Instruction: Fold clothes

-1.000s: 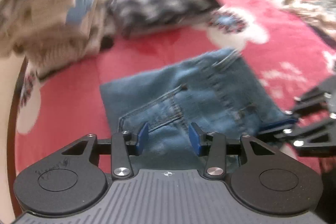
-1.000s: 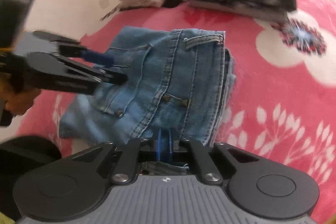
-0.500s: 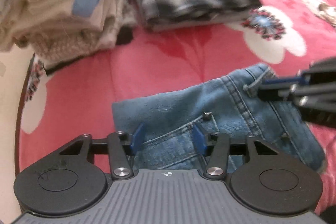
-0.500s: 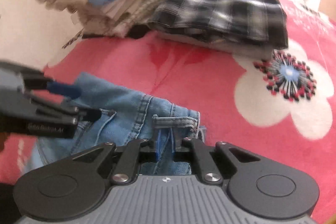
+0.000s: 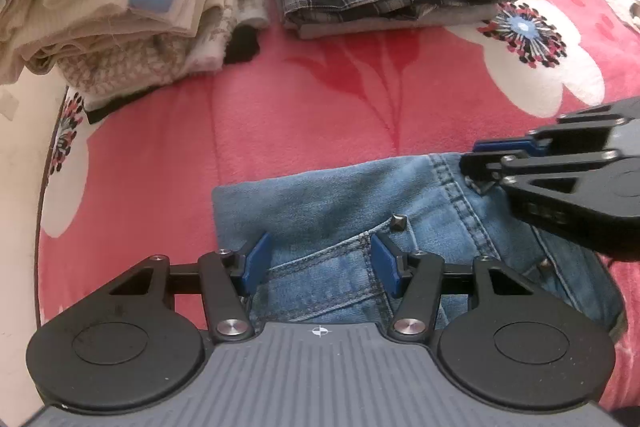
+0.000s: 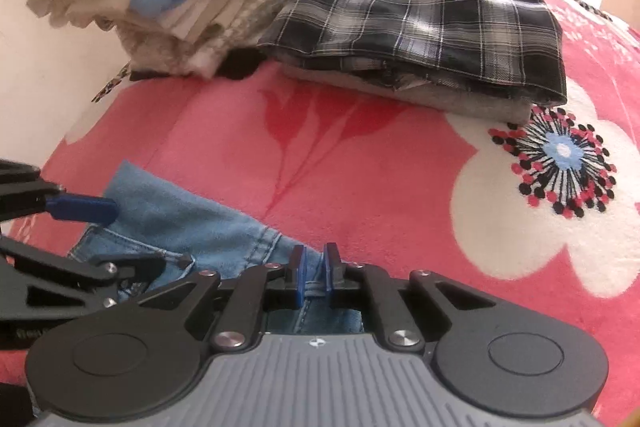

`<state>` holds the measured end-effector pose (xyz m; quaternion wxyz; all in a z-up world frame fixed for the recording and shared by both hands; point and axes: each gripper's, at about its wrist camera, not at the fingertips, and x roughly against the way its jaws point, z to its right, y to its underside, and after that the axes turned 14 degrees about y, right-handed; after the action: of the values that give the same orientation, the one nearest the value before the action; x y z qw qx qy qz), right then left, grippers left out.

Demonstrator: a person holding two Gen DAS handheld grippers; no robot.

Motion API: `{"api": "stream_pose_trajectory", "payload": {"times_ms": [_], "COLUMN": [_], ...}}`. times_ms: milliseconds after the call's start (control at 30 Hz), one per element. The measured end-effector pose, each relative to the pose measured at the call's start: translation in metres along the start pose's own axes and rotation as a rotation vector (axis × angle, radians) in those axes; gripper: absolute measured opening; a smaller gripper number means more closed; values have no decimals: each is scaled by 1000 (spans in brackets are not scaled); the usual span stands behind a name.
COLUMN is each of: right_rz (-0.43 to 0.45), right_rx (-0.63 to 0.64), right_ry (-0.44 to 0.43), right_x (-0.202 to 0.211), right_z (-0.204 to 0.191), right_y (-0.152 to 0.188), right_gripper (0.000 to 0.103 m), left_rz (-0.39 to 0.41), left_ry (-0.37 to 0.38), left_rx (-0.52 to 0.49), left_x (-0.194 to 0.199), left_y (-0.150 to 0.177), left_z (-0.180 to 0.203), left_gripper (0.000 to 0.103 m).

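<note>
**Jeans pinned at the waistband, one gripper clamped, one standing off**

Here we are over the bed, and the folded jeans (image 5: pixel 400 203) lie flat on the pink flowered blanket (image 5: pixel 320 99), close in under both cameras. The right gripper (image 6: pixel 314 277) has its blue pads drawn in narrow, and a fold of denim at the waistband edge sits pinched between them. You can see the stitched hem running straight up into the gap. From the left wrist view that same gripper comes in from the right edge, tips down on the waistband corner.

The left gripper (image 5: pixel 318 265) stands about half open, blue pads well apart, hovering over the pocket seam of the jeans. Denim shows between the pads, but neither pad presses on it. A small metal rivet (image 5: pixel 398 223) sits just beyond the right-hand pad. From the right wrist view this gripper reaches in from the left edge, one blue pad over the far corner of the jeans.

Further back on the blanket, well apart from the jeans, a folded plaid shirt (image 6: pixel 432 11) rests on top of a grey garment (image 6: pixel 460 103). Just beside it on the left, a tall stack of cream and white clothes (image 5: pixel 92 11) with a light blue piece among them leans against the wall. A large white flower with a dotted centre is printed on the blanket to the right.
</note>
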<state>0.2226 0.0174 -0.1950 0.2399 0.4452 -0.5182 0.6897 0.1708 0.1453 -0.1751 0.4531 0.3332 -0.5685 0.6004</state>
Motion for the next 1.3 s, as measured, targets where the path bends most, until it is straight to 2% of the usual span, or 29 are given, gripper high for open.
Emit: {"api": "stream_pose_trajectory", "payload": {"times_ms": [100, 333, 467, 600, 700, 733, 867, 967, 1100, 1300], "right_rz": [4, 49, 6, -9, -7, -3, -9, -57, -70, -62], "right_rx": [-10, 2, 52, 5, 10, 9, 20, 53, -17, -7], "right_ry": [-5, -49, -10, -21, -14, -25, -80, -55, -63, -56], "right_x": [1, 46, 34, 31, 46, 53, 71, 58, 52, 54], "right_z": [2, 4, 0, 4, 6, 7, 8, 4, 13, 14], "right_y": [2, 7, 28, 27, 26, 26, 35, 51, 52, 54], "right_gripper": [7, 13, 10, 9, 11, 13, 13, 13, 10, 9], "left_rz": [-7, -24, -26, -30, -36, -38, -43, -43, -47, -53], "left_ry": [-9, -31, -41, -56, -70, -73, -82, -90, -93, -105], "left_rx": [-4, -16, -25, -47, -56, -59, -66, -75, -83, -92], "left_x": [0, -1, -2, -4, -4, -4, -4, -6, -5, -7], "left_y": [-1, -3, -2, 0, -1, -1, 0, 1, 2, 2], "left_z": [2, 7, 10, 15, 17, 18, 18, 19, 20, 22], "left_gripper": [56, 56, 56, 56, 56, 56, 56, 55, 56, 55]}}
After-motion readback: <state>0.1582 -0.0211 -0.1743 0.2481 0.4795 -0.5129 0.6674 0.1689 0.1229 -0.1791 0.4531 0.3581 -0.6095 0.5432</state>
